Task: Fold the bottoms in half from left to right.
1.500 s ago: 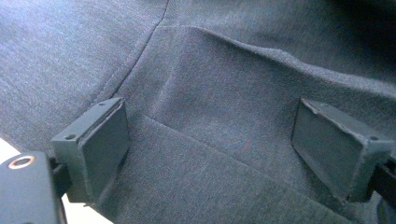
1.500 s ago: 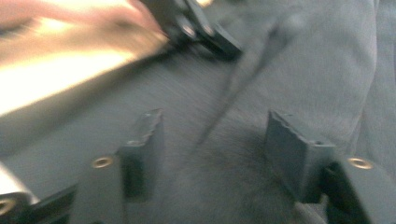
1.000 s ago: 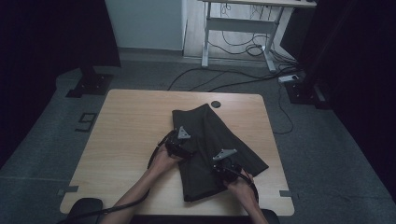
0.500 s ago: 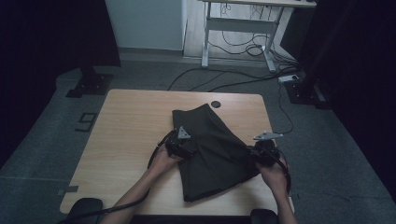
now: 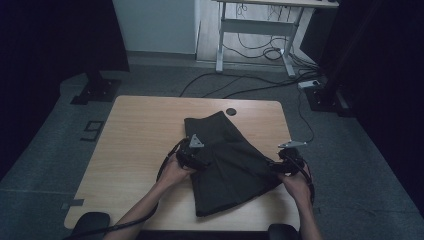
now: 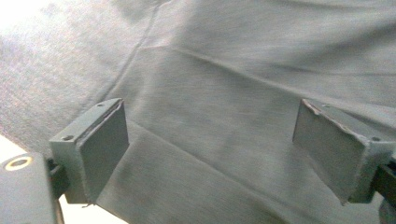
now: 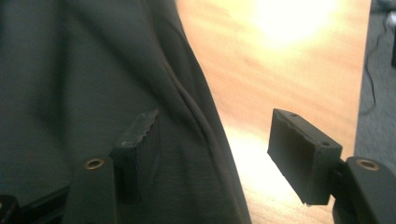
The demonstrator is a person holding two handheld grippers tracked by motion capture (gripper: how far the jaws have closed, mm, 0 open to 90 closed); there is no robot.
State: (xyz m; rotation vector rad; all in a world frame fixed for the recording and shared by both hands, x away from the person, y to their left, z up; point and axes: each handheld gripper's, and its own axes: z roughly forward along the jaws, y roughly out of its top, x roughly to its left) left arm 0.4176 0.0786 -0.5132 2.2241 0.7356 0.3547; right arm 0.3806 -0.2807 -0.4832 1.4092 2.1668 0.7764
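Dark garment (image 5: 227, 160): soft, light, limp fabric; likely best pinched at its hemmed edge. Left gripper (image 5: 192, 156) released above the cloth. Right gripper (image 5: 280, 164) has just been opening; jaws straddle the edge, gripping nothing.

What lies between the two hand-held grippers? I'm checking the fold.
In the high view, the dark folded garment spans the stretch between the left hand-held gripper and the right hand-held gripper.
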